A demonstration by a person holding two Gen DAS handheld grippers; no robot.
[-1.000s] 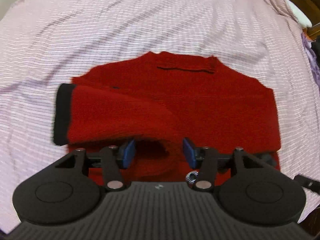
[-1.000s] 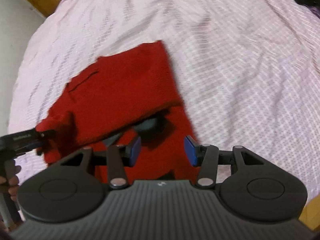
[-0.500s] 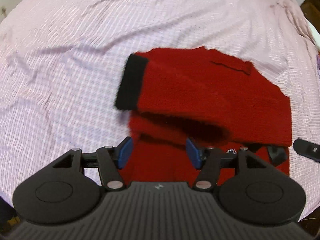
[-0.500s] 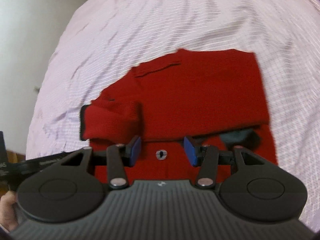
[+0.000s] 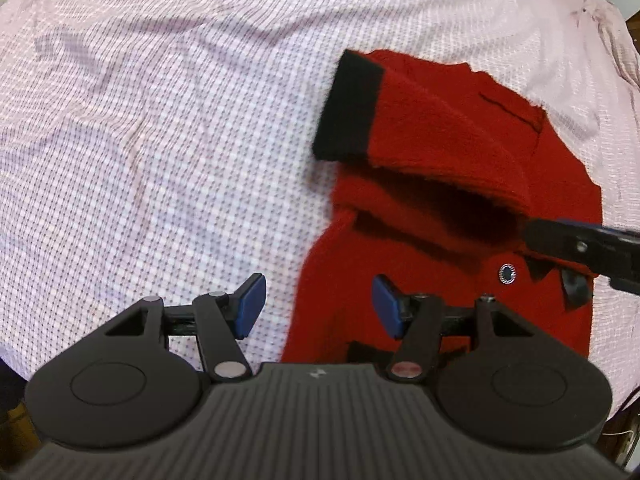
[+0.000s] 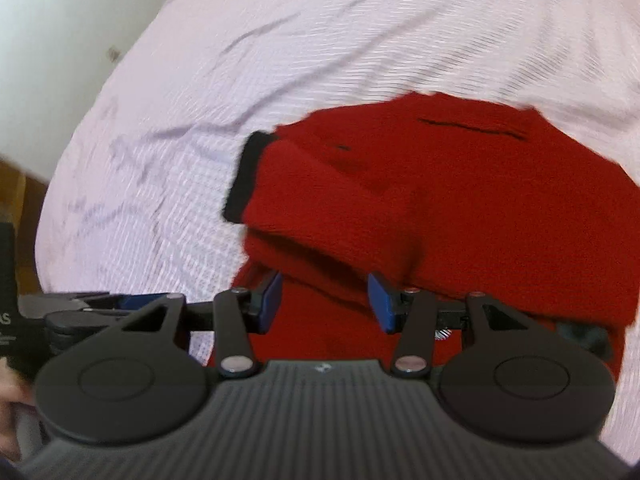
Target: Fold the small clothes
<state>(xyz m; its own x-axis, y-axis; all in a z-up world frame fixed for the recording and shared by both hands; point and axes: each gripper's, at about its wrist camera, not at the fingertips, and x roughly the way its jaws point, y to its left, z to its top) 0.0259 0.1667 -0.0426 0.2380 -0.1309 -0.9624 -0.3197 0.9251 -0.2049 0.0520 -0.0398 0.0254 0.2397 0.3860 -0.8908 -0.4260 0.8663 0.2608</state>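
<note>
Both your claws are open and hold nothing. The left claw (image 5: 318,306) has just opened wider over the red top's (image 5: 460,208) edge on the bed (image 5: 160,120); the right claw (image 6: 324,300) hangs above it. The loose sleeve (image 5: 420,120) could slide off if you bump it.

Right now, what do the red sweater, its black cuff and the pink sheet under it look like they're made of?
Red sweater: a soft knit or fleece, probably wool or acrylic, matte, with a fuzzy nap and fraying edges. Black cuff: seemingly the same fuzzy fabric in black; any ribbing is too blurred to tell. Pink sheet: thin woven cloth, likely cotton, matte, with a fine check pattern and soft creases.
</note>
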